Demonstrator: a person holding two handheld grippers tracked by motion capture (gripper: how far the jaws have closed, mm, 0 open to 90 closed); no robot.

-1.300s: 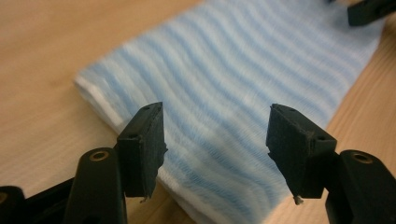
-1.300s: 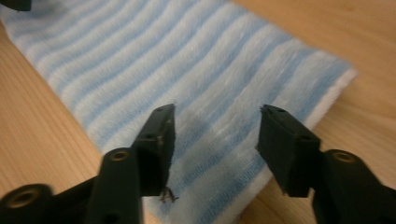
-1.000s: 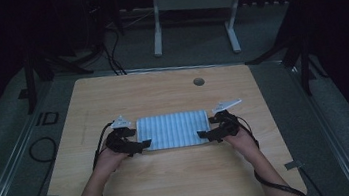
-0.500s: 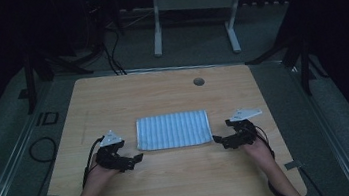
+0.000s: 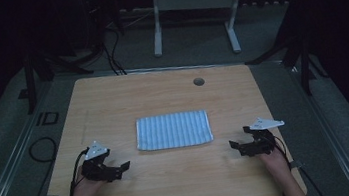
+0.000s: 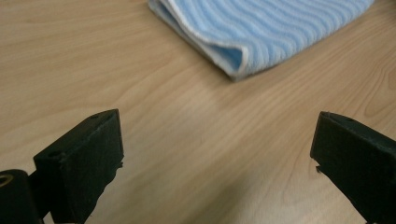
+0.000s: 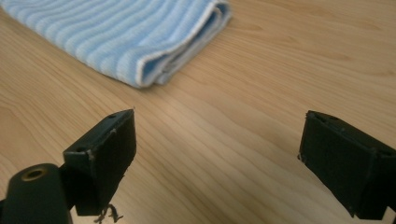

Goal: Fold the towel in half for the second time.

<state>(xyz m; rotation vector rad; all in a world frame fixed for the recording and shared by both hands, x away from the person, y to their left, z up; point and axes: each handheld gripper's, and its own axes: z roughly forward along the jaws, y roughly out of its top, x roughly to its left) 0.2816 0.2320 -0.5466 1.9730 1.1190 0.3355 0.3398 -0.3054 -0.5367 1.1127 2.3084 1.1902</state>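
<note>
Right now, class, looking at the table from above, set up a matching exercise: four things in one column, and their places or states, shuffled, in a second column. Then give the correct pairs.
Things:
1. folded striped cloth
2. left gripper
3. right gripper
4. round hole

Places or states:
A. open, near the table's right edge
B. in the tabletop, near the far edge
C. lying flat at the table's middle
D. open, near the table's left edge

Pairs: 1-C, 2-D, 3-A, 4-B

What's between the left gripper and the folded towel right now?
Nothing: bare wooden table only. The left gripper view shows clear wood between the open left gripper and the striped towel; the high view agrees.
</note>
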